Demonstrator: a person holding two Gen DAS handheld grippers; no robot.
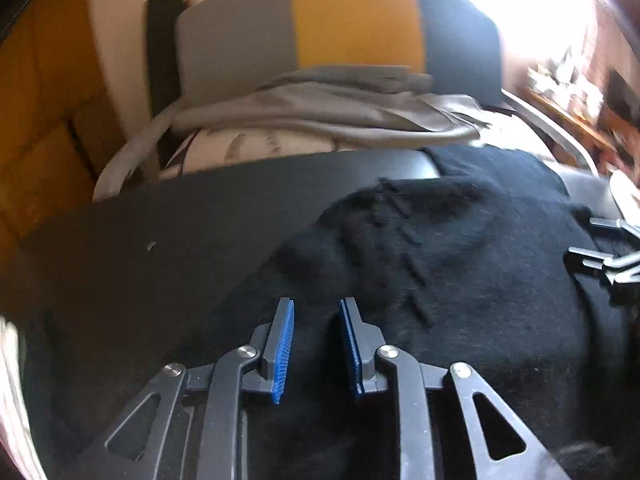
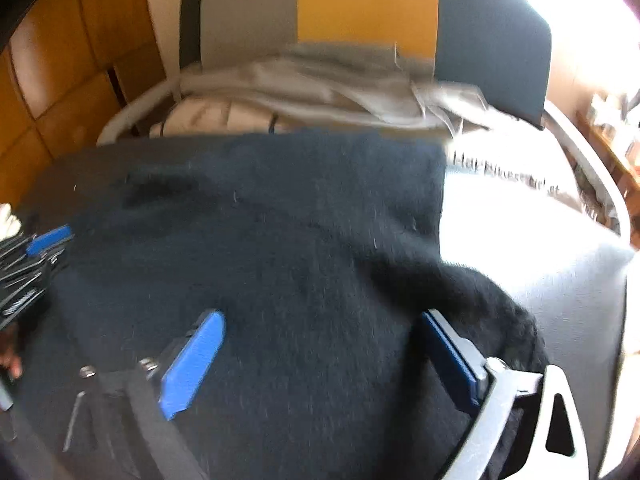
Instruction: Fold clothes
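Fabric of the black knit garment point(image 1: 460, 248) lay just ahead of and beneath the left gripper point(image 1: 316, 344), jaws partly spread and empty, nearer its left edge than the wide-open right gripper point(image 2: 320, 364).

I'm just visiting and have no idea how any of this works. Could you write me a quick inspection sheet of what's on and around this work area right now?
Surface: dark flat table, mostly bare on its left side.
Job's things: black fuzzy sweater spread across the table; the pictures are blurred.
Clutter: grey garments heaped on a pale patterned bundle behind the table.
Grippers: left tongs open above the sweater, nothing between the blue pads; right tongs open wide over the sweater, not clamping it.
Cables: nothing seen.
Surroundings: grey, yellow and dark panelled chair back, wooden cabinets, bright window glare.
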